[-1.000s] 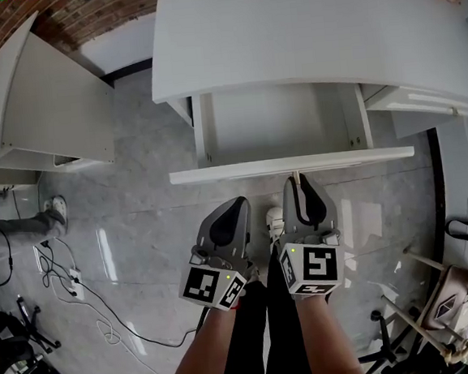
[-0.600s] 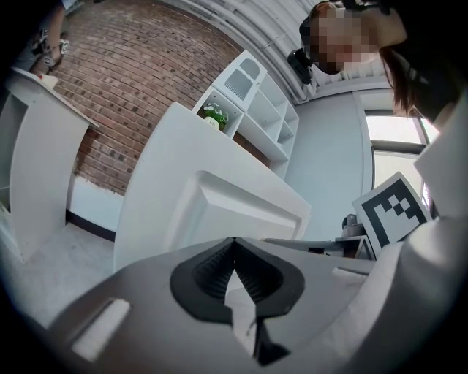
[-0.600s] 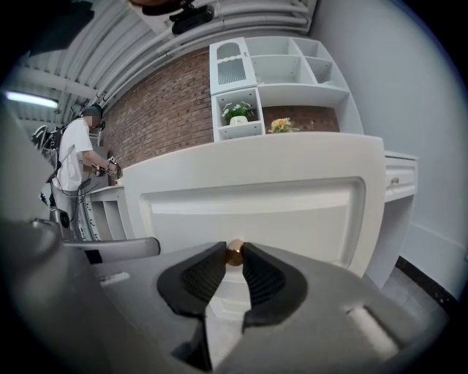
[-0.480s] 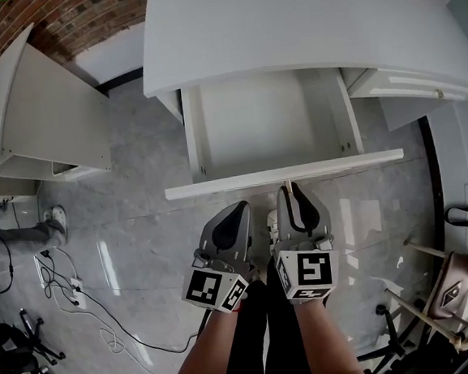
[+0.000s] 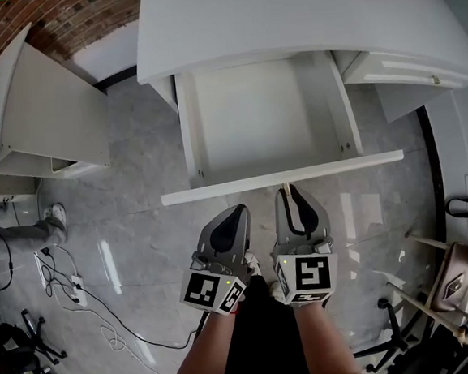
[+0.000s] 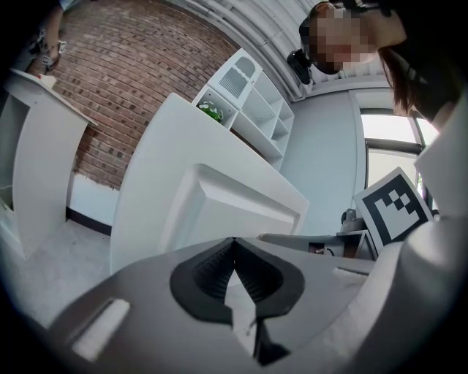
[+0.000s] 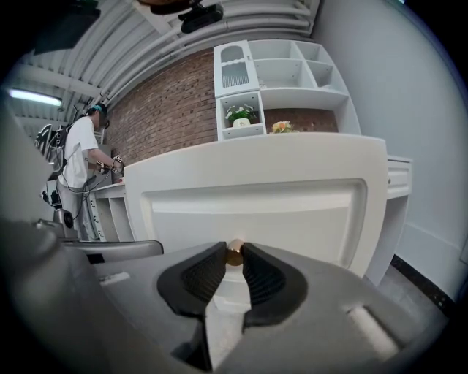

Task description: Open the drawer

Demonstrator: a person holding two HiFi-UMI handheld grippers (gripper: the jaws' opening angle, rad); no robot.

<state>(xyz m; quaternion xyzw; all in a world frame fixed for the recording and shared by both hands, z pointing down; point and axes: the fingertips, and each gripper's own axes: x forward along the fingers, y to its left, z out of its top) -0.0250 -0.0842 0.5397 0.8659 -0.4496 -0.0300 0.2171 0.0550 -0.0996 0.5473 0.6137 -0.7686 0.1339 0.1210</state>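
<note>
1. The right gripper (image 5: 288, 192) points forward and a bit down. Its jaws squeeze the little gold knob (image 7: 234, 253) on the drawer (image 5: 253, 123).
2. The drawer sticks far out from under the white desk (image 5: 284, 15) (its front sits just past both grippers).
3. The left gripper (image 5: 238, 213) hangs just beside the right one, with its jaws pressed together.

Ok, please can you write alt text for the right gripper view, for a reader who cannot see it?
The right gripper has its jaws closed on the small brass knob of a white drawer front, seen head-on. Behind stand a brick wall and a white shelf unit; a person stands far left.
</note>
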